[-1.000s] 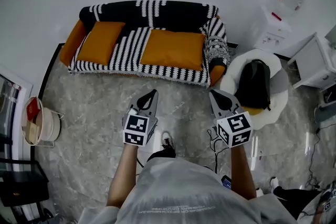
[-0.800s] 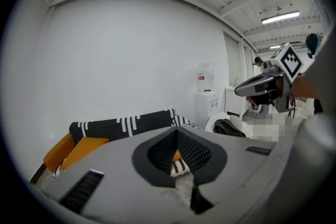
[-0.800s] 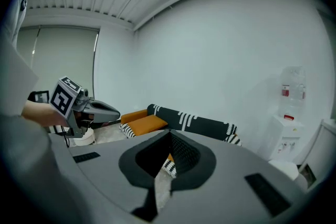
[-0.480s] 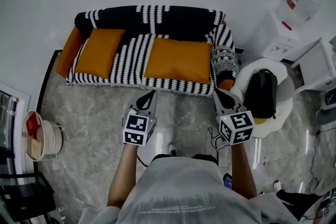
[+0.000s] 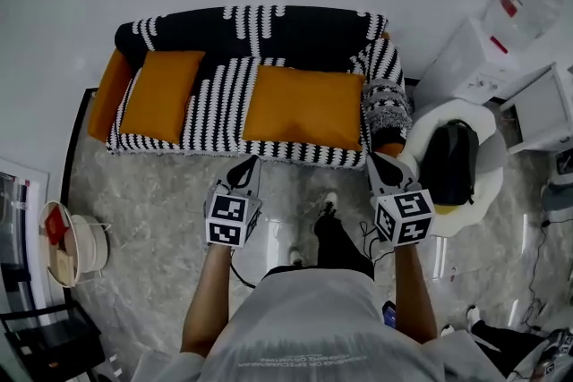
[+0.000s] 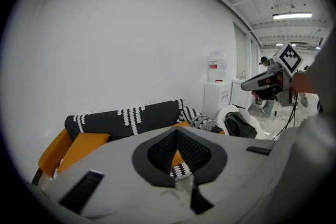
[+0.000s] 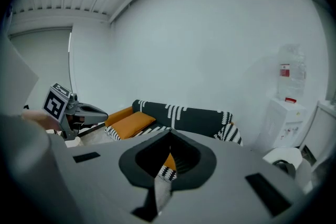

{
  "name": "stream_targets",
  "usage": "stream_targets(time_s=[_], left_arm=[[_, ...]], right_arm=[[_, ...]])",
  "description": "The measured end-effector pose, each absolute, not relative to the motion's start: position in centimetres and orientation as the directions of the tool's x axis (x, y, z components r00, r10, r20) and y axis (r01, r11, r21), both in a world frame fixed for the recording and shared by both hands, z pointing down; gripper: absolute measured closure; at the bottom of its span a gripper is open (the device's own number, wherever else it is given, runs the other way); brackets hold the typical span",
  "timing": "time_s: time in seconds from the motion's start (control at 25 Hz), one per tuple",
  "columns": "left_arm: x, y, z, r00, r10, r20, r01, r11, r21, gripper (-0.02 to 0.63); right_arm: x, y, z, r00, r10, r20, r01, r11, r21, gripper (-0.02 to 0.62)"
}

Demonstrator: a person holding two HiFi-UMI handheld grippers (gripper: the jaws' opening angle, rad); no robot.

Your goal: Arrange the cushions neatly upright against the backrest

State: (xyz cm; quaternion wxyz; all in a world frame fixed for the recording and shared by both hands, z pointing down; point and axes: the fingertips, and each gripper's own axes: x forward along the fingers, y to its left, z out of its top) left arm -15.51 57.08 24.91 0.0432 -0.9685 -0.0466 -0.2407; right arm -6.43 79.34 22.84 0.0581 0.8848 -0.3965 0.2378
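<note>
cushions, two of them, are plain orange and rectangular, and both lie flat on the seat of the sofa (image 5: 222,94), not upright. the smaller cushion (image 5: 161,96) sits at the sofa's left end, slightly skewed, its far edge close to the backrest (image 5: 269,29). the larger cushion (image 5: 304,107) lies across the right half of the seat, its long side along the sofa's front edge. the sofa wears a black and white striped cover (image 5: 380,67), with an orange arm (image 5: 105,94) showing at the left end. both grippers hang in front of the sofa over the floor (image 5: 152,192), apart from it: the left gripper (image 5: 252,163) before the middle of the seat, the right gripper (image 5: 374,160) before the sofa's right end. each has its jaws closed together, empty. a black backpack (image 5: 450,161) lies on a white chair (image 5: 488,185) just right of the sofa.
</note>
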Motion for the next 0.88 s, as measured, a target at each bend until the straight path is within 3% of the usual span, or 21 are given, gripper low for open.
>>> stream_targets(time_s=[0.52,0.88], left_arm=[[-2.6,52.0,30.1,0.824,-0.015,0.566,0.021,-0.998,-0.057,0.592],[0.7,48.5,35.8,0.743,-0.06,0.667,-0.017,-0.997,-0.071,0.591]], right_arm=[[9.3,78.3,29.5,0.509,-0.632,0.584,-0.706,-0.695,-0.136,0.601],[14.4,76.5,34.3,0.413,-0.634,0.654,-0.743,-0.65,-0.161,0.585]])
